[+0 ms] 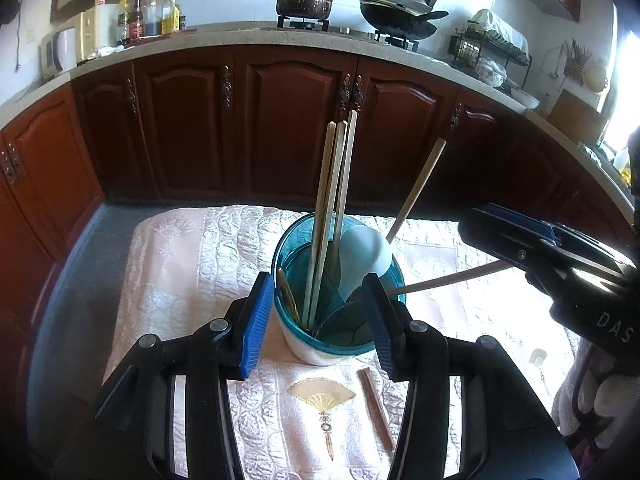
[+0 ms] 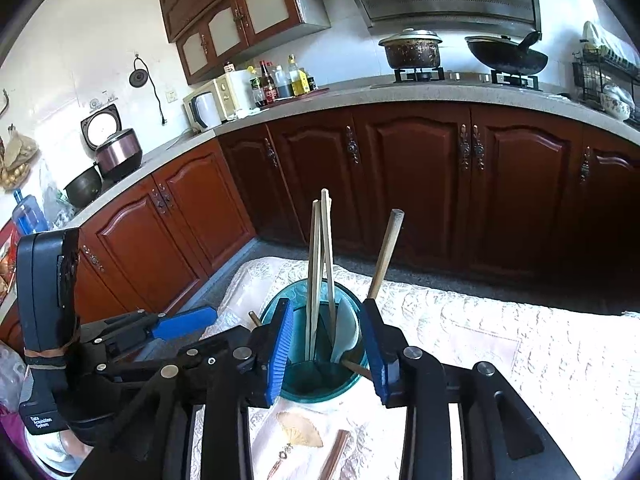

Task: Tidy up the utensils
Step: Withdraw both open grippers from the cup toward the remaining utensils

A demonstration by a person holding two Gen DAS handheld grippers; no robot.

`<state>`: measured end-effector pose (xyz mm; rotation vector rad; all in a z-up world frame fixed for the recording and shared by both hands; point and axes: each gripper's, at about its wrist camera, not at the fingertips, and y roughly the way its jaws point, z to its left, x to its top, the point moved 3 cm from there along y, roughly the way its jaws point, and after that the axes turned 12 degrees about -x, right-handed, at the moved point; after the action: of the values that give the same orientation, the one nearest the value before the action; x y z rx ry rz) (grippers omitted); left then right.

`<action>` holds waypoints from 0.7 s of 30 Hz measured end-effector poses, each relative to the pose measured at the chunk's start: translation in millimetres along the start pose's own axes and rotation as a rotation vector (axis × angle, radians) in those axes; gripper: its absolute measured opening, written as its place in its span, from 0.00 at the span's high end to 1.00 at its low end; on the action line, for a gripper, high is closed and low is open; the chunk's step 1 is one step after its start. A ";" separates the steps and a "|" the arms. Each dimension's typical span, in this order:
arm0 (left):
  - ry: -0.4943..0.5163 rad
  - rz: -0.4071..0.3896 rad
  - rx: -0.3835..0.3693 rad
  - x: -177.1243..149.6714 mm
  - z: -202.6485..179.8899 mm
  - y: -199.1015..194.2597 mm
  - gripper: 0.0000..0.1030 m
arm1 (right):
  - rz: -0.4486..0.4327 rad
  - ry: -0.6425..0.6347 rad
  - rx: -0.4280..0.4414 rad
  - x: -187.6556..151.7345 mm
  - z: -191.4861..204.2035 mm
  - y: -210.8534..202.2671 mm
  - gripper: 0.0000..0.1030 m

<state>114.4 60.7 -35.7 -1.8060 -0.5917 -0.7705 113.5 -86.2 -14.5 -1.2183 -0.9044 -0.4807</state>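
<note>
A teal cup stands on the quilted cloth. It holds several pale chopsticks, a white spoon and a wooden handle that leans right. My left gripper is open just short of the cup's near side, with nothing pressed between its pads. My right gripper is open too, in front of the cup. A thin wooden stick slants from the rim toward the right gripper, passing by its right finger. The left gripper shows at the left of the right wrist view.
A short brown stick lies on the cloth near a fan motif. Dark wooden cabinets and a counter with a pot and wok stand behind. A gloved hand is at the right.
</note>
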 end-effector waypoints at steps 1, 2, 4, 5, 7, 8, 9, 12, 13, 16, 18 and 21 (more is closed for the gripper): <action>0.002 -0.002 0.005 -0.7 -0.9 -1.3 0.56 | -0.001 -0.001 -0.003 -1.6 -0.5 -2.8 0.67; 0.005 -0.006 0.010 -1.8 -2.2 -3.4 0.56 | -0.002 -0.002 -0.005 -1.7 -0.3 -4.4 0.67; 0.014 -0.014 0.019 -4.3 -5.2 -8.0 0.56 | -0.006 -0.006 -0.010 -4.0 -1.3 -8.5 0.66; 0.017 -0.017 0.025 -5.6 -6.6 -9.8 0.55 | -0.007 -0.007 -0.013 -5.2 -1.5 -10.4 0.66; 0.018 -0.019 0.032 -8.6 -8.9 -12.7 0.55 | -0.006 -0.011 -0.014 -8.7 -0.8 -14.3 0.66; 0.017 -0.020 0.033 -10.5 -9.6 -13.7 0.55 | -0.004 -0.012 -0.016 -10.5 -0.6 -15.5 0.66; 0.017 -0.021 0.033 -12.4 -10.7 -14.9 0.55 | -0.002 -0.015 -0.018 -13.0 -0.2 -16.9 0.66; 0.024 -0.024 0.044 -17.4 -13.8 -17.9 0.55 | 0.005 -0.023 -0.026 -20.2 -0.4 -20.3 0.66; 0.027 -0.025 0.046 -18.8 -14.8 -18.9 0.55 | 0.008 -0.025 -0.029 -23.3 -0.3 -21.6 0.66; 0.031 -0.023 0.051 -23.9 -16.9 -20.4 0.55 | 0.018 -0.026 -0.035 -29.3 -2.2 -24.2 0.65; 0.031 -0.019 0.051 -27.1 -18.3 -20.9 0.55 | 0.023 -0.024 -0.039 -33.1 -3.6 -26.3 0.65; 0.038 -0.017 0.056 -31.2 -20.2 -21.7 0.55 | 0.030 -0.024 -0.046 -39.4 -6.6 -29.5 0.65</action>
<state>73.5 48.0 -40.2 -1.7332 -0.5988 -0.7911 70.9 -107.1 -29.2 -1.2802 -0.8981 -0.4660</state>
